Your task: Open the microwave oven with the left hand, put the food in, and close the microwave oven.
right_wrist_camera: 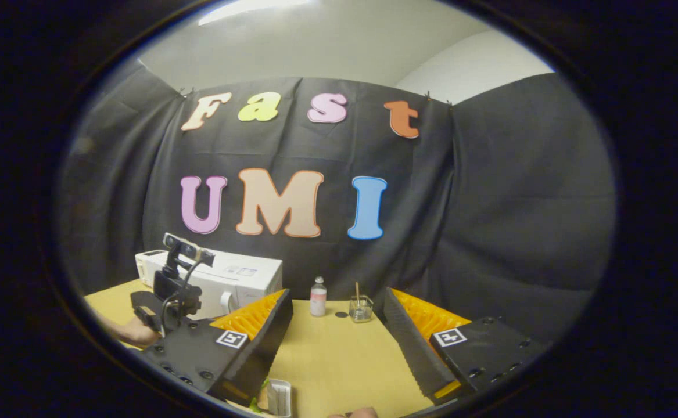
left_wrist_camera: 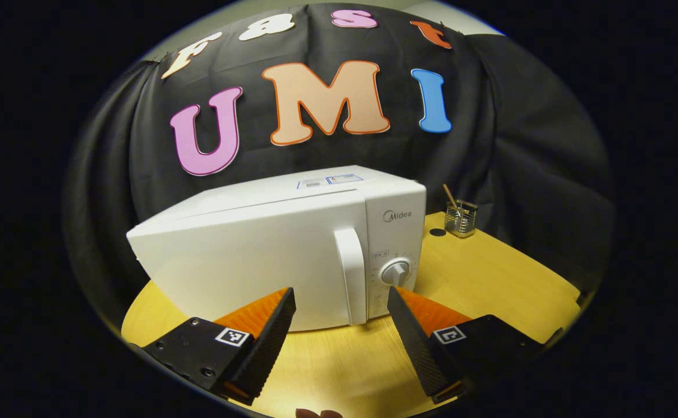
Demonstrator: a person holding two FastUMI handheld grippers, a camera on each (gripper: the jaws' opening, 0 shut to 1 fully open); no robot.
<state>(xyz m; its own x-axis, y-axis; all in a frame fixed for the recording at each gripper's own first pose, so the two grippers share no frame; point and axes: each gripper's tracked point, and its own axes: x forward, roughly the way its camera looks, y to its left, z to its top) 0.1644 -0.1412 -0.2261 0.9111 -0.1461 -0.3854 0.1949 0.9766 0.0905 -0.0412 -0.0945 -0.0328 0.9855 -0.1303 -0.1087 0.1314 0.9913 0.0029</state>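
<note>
The white microwave (left_wrist_camera: pixel 269 255) stands on the wooden table (left_wrist_camera: pixel 490 278) with its door shut. Its vertical handle (left_wrist_camera: pixel 350 273) and round dial (left_wrist_camera: pixel 395 271) face me. My left gripper (left_wrist_camera: pixel 340 293) is open a short way in front of the handle, holding nothing. In the right gripper view the microwave (right_wrist_camera: pixel 240 278) sits far left, and the left gripper (right_wrist_camera: pixel 167 296), held by a hand (right_wrist_camera: pixel 129 332), is in front of it. My right gripper (right_wrist_camera: pixel 336 296) is open and holds nothing. A white food tray (right_wrist_camera: pixel 279 397) with something green lies low, partly hidden by a finger.
A small glass holder (left_wrist_camera: pixel 461 217) with a stick and a black disc (left_wrist_camera: pixel 437 232) stand right of the microwave. The right gripper view shows a small bottle (right_wrist_camera: pixel 318 296), the glass holder (right_wrist_camera: pixel 361 307) and bare table (right_wrist_camera: pixel 339 354) beyond my fingers.
</note>
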